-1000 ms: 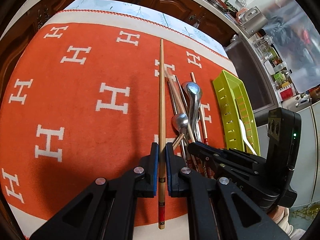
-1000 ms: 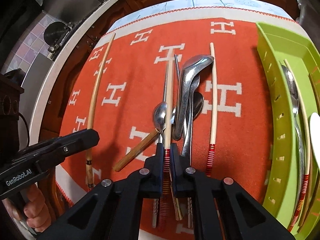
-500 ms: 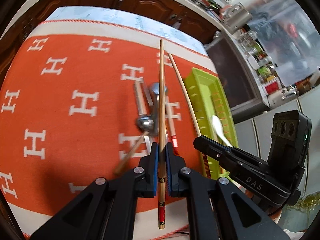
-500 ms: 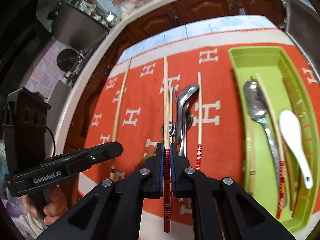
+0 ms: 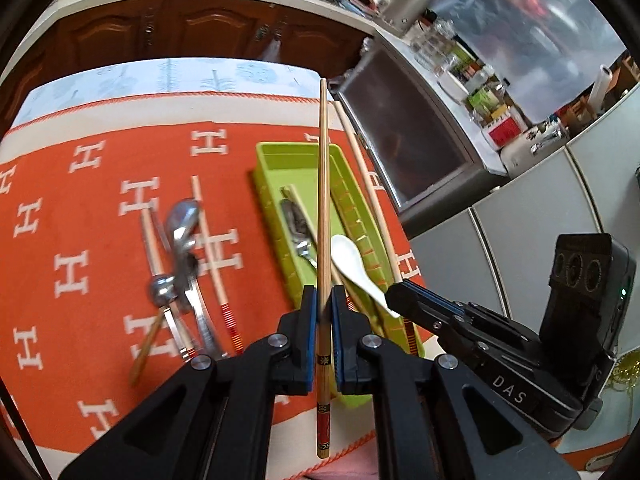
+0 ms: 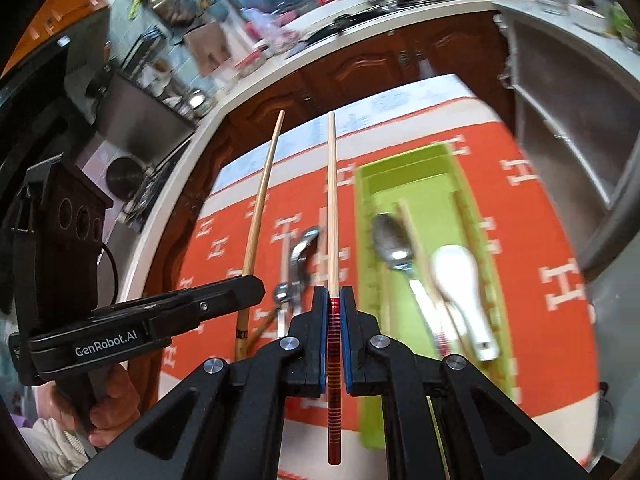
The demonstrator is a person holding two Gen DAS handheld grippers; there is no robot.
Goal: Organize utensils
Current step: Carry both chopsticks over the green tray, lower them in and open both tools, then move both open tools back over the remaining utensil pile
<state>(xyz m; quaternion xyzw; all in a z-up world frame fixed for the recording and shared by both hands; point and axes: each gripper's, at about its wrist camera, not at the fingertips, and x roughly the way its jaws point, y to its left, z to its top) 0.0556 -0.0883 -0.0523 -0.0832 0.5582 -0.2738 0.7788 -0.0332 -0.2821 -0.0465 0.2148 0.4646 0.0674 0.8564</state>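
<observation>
Chopsticks are in transit, one clamped in each hand-held gripper and both lifted clear of the orange cloth point(image 5: 92, 208). Starting at the left, a loose pile of metal spoons point(image 5: 180, 236) and a striped-end chopstick point(image 5: 212, 256) lies on the cloth, not yet sorted. The left gripper point(image 5: 322, 308) is closed on a darker bamboo chopstick point(image 5: 324, 200) near its decorated end, the shaft reaching out over the green tray point(image 5: 280, 156). The right gripper point(image 6: 333, 320) pinches a paler chopstick point(image 6: 331, 208) at its red-banded end; it seems to hang just left of the tray's wall rather than over it.

This looks like the carry step. Next, each stick should be brought over the tray, lined up with its long axis, lowered and let go, one at a time so they do not cross.

The tray already holds a metal spoon point(image 6: 390, 246), a white ceramic spoon point(image 6: 460, 280) and a few chopsticks lying lengthwise.
</observation>
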